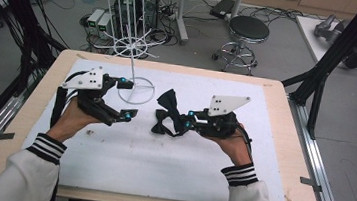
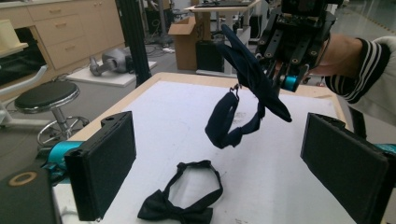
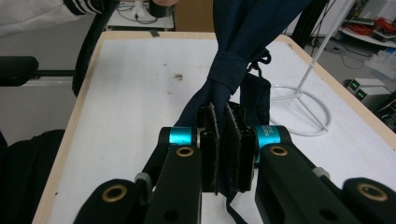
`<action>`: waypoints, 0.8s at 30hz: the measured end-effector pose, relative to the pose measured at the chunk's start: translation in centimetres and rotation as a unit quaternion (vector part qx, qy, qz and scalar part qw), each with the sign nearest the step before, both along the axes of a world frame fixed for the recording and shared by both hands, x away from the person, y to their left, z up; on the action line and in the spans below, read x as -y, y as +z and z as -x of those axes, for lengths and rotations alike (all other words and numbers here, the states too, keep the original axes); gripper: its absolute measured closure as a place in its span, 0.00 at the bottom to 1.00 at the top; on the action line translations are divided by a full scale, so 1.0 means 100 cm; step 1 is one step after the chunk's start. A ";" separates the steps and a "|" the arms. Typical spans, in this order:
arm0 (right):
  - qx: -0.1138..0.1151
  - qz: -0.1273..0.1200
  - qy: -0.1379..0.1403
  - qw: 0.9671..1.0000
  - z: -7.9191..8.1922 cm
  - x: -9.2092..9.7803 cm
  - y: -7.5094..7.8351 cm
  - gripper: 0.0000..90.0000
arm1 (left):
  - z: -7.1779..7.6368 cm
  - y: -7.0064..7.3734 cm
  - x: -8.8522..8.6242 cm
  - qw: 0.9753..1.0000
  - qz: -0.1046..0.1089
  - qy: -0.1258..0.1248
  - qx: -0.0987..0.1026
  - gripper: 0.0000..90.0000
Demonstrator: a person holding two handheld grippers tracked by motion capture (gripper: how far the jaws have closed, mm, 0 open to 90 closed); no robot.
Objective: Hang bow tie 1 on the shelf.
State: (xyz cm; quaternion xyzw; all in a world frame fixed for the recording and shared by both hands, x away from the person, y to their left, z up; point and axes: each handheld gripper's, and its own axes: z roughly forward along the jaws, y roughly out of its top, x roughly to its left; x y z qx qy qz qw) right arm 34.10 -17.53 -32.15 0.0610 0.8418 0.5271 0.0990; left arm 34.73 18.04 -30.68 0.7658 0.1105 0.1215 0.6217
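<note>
My right gripper is shut on a dark navy bow tie, held above the white mat. The tie's bow rises past the jaws and its strap hangs in a loop below. My left gripper stands open to the left of it, its pads wide apart and holding nothing. A second, black bow tie lies flat on the mat just beyond the left gripper's jaws.
A white wire display rack stands at the back of the mat on a ring base, close behind the left gripper. A round stool and black frame posts stand beyond the table. A small stain marks the mat.
</note>
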 end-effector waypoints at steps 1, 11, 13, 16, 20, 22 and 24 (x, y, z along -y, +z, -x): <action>0.002 -0.001 0.002 1.000 0.000 -0.001 0.000 0.95 | 0.000 0.001 0.001 1.000 -0.001 -0.003 0.001 0.12; 0.011 0.009 0.020 1.000 0.000 -0.009 0.000 0.95 | -0.007 -0.001 0.023 0.999 -0.011 -0.035 -0.026 0.12; 0.012 0.016 0.020 1.000 0.001 -0.011 0.000 0.95 | -0.008 -0.001 0.026 0.998 -0.019 -0.045 -0.026 0.14; 0.019 0.027 0.025 0.999 0.002 -0.013 0.000 0.95 | -0.010 -0.001 0.032 0.998 -0.022 -0.055 -0.031 0.18; 0.022 0.034 0.028 0.999 0.003 -0.015 -0.001 0.95 | -0.012 0.000 0.039 0.996 -0.029 -0.070 -0.038 0.18; 0.024 0.038 0.029 0.999 0.003 -0.016 -0.001 0.95 | -0.013 0.000 0.041 0.996 -0.029 -0.079 -0.043 0.18; 0.025 0.043 0.029 0.998 0.003 -0.018 -0.002 0.95 | -0.013 0.001 0.043 0.995 -0.034 -0.085 -0.041 0.20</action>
